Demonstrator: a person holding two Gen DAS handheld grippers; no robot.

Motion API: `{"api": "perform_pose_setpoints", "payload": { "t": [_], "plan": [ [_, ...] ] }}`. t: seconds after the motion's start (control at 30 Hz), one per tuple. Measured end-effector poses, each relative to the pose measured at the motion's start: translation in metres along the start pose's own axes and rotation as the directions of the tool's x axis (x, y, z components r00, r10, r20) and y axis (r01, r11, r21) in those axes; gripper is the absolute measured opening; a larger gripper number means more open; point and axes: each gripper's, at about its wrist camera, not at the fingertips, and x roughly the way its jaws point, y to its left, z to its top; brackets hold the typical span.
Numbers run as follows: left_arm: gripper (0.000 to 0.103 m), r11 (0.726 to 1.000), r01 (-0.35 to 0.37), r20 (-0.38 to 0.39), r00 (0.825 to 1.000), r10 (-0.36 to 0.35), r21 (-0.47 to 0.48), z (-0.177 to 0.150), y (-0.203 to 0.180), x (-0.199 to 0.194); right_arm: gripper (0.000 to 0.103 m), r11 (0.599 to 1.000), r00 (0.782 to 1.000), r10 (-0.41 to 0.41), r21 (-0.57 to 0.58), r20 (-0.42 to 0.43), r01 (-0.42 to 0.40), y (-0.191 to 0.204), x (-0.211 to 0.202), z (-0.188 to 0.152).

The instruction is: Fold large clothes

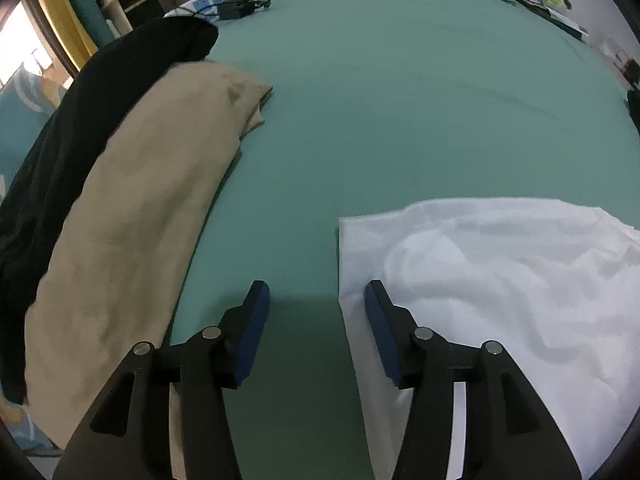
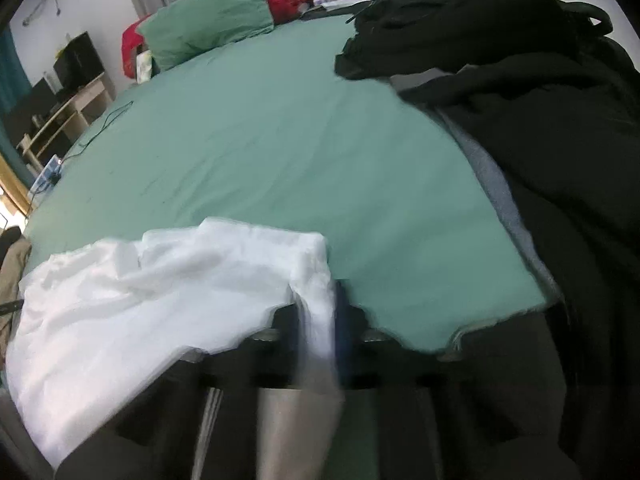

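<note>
A white garment point(image 1: 488, 276) lies crumpled on the green bed sheet point(image 1: 400, 100) at the near right. My left gripper point(image 1: 317, 300) is open and empty, low over the sheet, its right finger point(image 1: 380, 320) over the garment's left edge. In the right wrist view the white garment point(image 2: 160, 292) spreads to the left, and my right gripper point(image 2: 320, 312) is shut on a bunched part of it at its right end. That view is blurred by motion.
A folded tan garment point(image 1: 140, 220) and a black one point(image 1: 80, 120) lie at the bed's left edge. A dark pile of clothes point(image 2: 540, 120) covers the right side. A charger and cable point(image 1: 248, 4), a green pillow point(image 2: 212, 20) and shelves point(image 2: 68, 116) are at the far side.
</note>
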Motion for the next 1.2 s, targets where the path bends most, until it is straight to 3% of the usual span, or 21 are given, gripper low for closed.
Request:
{"api": "perform_pose_setpoints", "payload": {
  "t": [0.07,0.1,0.13,0.17,0.2,0.27,0.37,0.47,0.5,0.57,0.6,0.67,0.93,1.03,1.17,1.2],
  "plan": [
    [0.053,1.000,-0.003,0.012,1.000,0.003,0.027,0.004,-0.004,0.001,0.004,0.999,0.999,-0.034,0.012,0.037,0.033,-0.006,-0.008,0.005],
    [0.044,0.999,0.007,0.023,1.000,-0.008,0.041,0.005,-0.005,0.001,0.004,0.998,0.996,-0.061,0.016,0.058,0.060,-0.010,-0.014,0.006],
    [0.023,0.998,0.034,0.033,0.999,-0.036,0.048,0.005,-0.005,0.000,0.004,0.997,0.993,-0.076,0.029,0.084,0.074,-0.015,-0.021,0.008],
    [0.011,0.996,0.056,0.041,0.997,-0.059,0.065,0.005,-0.008,0.000,0.004,0.996,0.991,-0.084,0.042,0.104,0.080,-0.019,-0.027,0.010],
    [0.001,0.996,0.030,0.044,0.998,-0.034,0.086,0.003,-0.012,0.000,0.004,0.995,0.989,-0.098,0.042,0.110,0.094,-0.020,-0.030,0.010],
    [0.000,0.993,-0.017,0.079,0.997,0.008,0.117,0.000,-0.020,-0.001,0.004,0.993,0.988,-0.114,0.032,0.102,0.112,-0.020,-0.030,0.009],
    [0.000,0.999,-0.010,0.114,0.993,0.005,0.043,0.000,-0.016,-0.002,0.004,0.990,0.987,-0.144,0.009,0.077,0.144,-0.016,-0.022,0.008],
    [0.001,0.998,0.058,0.109,0.993,-0.054,-0.034,0.004,-0.013,0.000,0.011,0.989,0.988,-0.145,-0.004,0.044,0.145,-0.014,-0.018,0.009],
    [0.001,0.994,0.090,0.097,0.992,-0.084,-0.063,0.003,-0.009,0.001,0.019,0.992,0.992,-0.125,0.011,0.033,0.125,-0.015,-0.021,0.010],
    [0.018,0.986,0.131,0.090,0.988,-0.122,-0.098,-0.001,-0.002,-0.007,0.037,0.995,0.994,-0.095,0.041,0.044,0.093,-0.016,-0.032,0.009],
    [0.040,0.984,0.139,0.104,0.986,-0.128,-0.108,-0.004,0.000,-0.013,0.046,0.996,0.995,-0.083,0.049,0.062,0.080,-0.016,-0.041,0.008],
    [0.046,0.977,0.170,0.154,0.977,-0.149,-0.129,-0.014,0.005,-0.033,0.052,0.996,0.994,-0.059,0.077,0.095,0.052,-0.013,-0.061,-0.002],
    [0.048,0.935,0.288,0.167,0.952,-0.256,-0.209,-0.089,0.012,-0.070,0.053,0.972,0.992,0.031,0.227,0.120,-0.058,0.005,-0.106,-0.098],
    [0.050,0.911,0.338,0.149,0.939,-0.310,-0.238,-0.113,0.015,-0.066,0.053,0.967,0.995,0.026,0.252,0.093,-0.048,0.017,-0.108,-0.130],
    [0.053,0.892,0.403,0.111,0.915,-0.388,-0.205,-0.144,0.005,-0.060,0.053,0.951,0.994,0.051,0.299,0.098,-0.078,0.025,-0.111,-0.149],
    [0.058,0.892,0.415,0.099,0.910,-0.403,-0.179,-0.152,-0.001,-0.059,0.053,0.950,0.993,0.060,0.300,0.098,-0.087,0.028,-0.111,-0.150]
  ]
}}
